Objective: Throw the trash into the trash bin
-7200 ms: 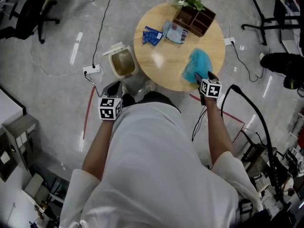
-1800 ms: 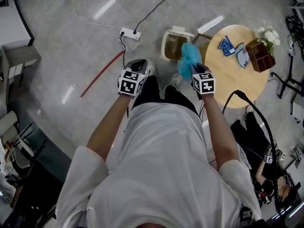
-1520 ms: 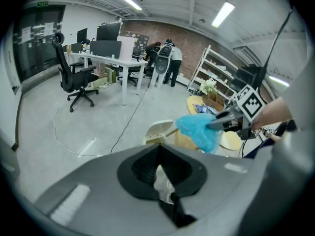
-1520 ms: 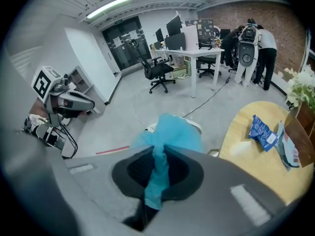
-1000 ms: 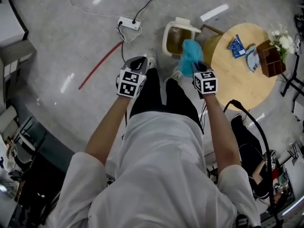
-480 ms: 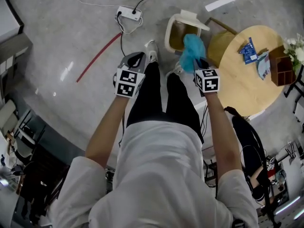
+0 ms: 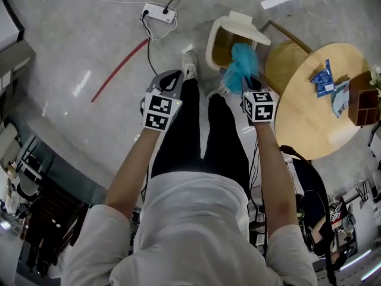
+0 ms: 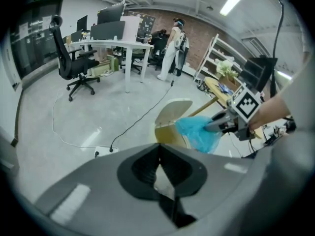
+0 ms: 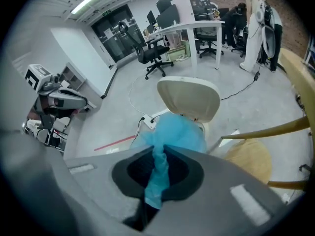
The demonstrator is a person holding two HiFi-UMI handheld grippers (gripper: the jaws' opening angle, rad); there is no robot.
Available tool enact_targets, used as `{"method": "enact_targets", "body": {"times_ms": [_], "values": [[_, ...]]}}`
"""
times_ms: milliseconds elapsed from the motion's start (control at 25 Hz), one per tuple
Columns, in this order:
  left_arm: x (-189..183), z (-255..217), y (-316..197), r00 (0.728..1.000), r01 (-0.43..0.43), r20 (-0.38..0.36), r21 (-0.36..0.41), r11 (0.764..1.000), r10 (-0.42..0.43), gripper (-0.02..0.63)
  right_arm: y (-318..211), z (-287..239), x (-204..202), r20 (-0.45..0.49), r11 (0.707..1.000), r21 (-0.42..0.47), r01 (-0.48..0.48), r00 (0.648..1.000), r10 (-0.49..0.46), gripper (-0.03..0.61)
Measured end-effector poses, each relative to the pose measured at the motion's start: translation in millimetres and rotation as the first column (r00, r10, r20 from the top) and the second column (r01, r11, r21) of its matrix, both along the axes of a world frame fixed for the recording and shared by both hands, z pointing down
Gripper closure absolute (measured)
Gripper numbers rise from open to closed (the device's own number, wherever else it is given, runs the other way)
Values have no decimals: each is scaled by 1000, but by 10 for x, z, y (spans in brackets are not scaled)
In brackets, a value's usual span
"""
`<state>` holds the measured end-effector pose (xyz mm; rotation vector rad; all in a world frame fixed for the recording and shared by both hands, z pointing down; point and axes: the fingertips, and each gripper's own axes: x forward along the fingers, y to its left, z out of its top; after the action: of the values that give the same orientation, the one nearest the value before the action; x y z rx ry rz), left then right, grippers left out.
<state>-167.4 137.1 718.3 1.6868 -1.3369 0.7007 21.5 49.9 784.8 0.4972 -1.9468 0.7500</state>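
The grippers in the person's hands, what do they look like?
The left gripper and right gripper are smooth grey shells with black padded jaws. Each carries a white cube with black square markers. The person wears a white shirt with short sleeves.

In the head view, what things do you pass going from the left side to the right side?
Red line on the floor → trash bin → round wooden table → brown wooden box.

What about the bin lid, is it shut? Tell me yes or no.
No, the lid of the trash bin stands tipped back, and the bin's brown inside shows.
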Motion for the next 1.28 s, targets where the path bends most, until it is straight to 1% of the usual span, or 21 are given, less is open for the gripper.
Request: {"method": "enact_targets", "body": {"times_ms": [120, 320, 640, 880, 1120, 1160, 1240, 1280], "values": [[46, 177, -21, 1000, 5, -13, -9, 1000, -5, 609, 8, 156, -57, 6, 1000, -1, -1, 1000, 1, 574], [176, 406, -6, 999, -15, -31, -19, 1000, 14, 609, 21, 485, -73, 9, 1000, -11, -4, 1000, 4, 573], [150, 774, 100, 998, -57, -20, -53, 997, 56, 609, 27, 943, -84, 0, 999, -30, -27, 1000, 27, 573], [143, 985, 36, 999, -38, -36, -69, 997, 36, 610, -20, 1211, -81, -20, 997, -34, -67, 998, 67, 572], [185, 1070, -8, 998, -46, -53, -68, 997, 42, 610, -80, 1355, -150, -28, 996, -26, -89, 996, 89, 571], [192, 1083, -5, 998, -44, -56, -70, 997, 40, 610, -88, 1366, -155, -27, 995, -24, -94, 995, 93, 554], [203, 1109, 7, 998, -38, -62, -74, 997, 33, 609, -98, 1382, -157, -26, 994, -22, -104, 994, 103, 480], [209, 1117, 12, 997, -36, -65, -76, 996, 31, 610, -104, 1386, -151, -28, 994, -18, -106, 994, 106, 473]]}}
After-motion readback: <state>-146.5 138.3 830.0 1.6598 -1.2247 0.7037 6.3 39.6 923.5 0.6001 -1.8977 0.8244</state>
